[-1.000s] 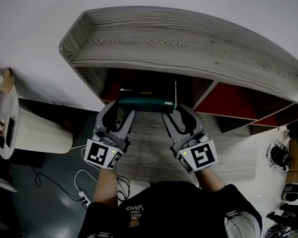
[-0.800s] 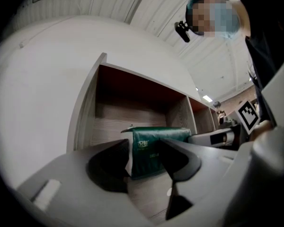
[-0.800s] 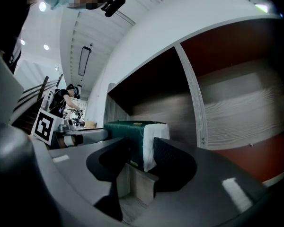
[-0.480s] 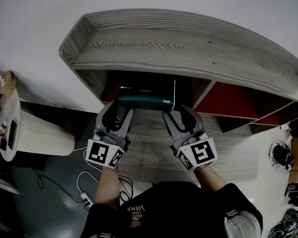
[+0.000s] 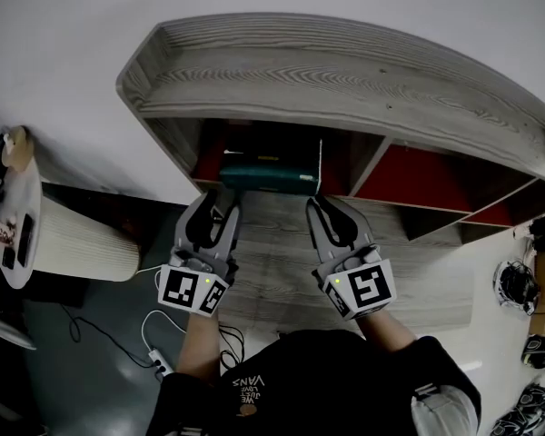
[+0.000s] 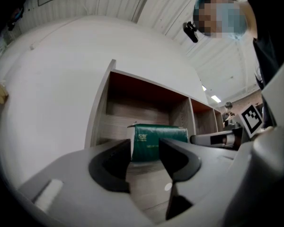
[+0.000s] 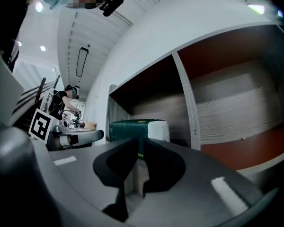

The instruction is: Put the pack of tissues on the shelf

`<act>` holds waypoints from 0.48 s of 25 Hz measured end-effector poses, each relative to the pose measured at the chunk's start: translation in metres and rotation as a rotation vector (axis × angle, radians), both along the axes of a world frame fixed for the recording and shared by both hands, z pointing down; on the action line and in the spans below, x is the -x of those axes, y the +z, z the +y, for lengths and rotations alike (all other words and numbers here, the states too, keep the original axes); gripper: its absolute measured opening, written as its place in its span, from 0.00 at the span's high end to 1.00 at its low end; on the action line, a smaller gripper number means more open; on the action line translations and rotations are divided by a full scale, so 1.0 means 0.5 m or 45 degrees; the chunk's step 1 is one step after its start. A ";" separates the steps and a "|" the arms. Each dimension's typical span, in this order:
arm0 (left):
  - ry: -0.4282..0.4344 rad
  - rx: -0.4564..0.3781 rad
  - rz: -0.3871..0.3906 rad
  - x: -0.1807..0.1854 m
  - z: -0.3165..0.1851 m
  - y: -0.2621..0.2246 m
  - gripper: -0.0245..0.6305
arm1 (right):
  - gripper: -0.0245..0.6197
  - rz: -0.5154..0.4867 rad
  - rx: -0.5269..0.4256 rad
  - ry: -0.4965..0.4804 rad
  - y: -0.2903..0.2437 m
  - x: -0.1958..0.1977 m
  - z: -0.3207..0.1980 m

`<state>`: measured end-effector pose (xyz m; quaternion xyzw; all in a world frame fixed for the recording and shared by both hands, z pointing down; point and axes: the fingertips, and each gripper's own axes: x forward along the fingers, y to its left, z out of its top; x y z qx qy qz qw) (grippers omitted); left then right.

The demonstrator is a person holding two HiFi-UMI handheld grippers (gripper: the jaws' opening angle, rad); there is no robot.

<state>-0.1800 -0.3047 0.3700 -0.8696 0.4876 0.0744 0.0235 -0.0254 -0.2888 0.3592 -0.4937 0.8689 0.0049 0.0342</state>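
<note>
Released now, tissue pack (image 5: pixel 269 174) rests in leftmost compartment (image 5: pixel 210 158) of the shelf (image 5: pixel 345 89).

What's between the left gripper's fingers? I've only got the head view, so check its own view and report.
Observer: Nothing. The left gripper has its fingers apart, and the pack of tissues lies beyond them on the shelf.
Operator: Now report the other one.
Observer: The right gripper has its fingers closing on nothing, with a narrow gap between them.
Operator: Tell me if anyone else is around.
Observer: A person stands in the background, beyond the left gripper.
</note>
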 end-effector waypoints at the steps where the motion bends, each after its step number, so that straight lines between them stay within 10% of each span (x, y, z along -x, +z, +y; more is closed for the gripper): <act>1: 0.001 0.005 -0.003 -0.002 0.003 0.002 0.61 | 0.92 -0.001 -0.002 -0.005 -0.001 0.002 0.001; 12: -0.014 0.058 -0.109 -0.030 -0.013 0.010 0.86 | 0.96 0.047 0.001 -0.040 0.002 0.041 -0.008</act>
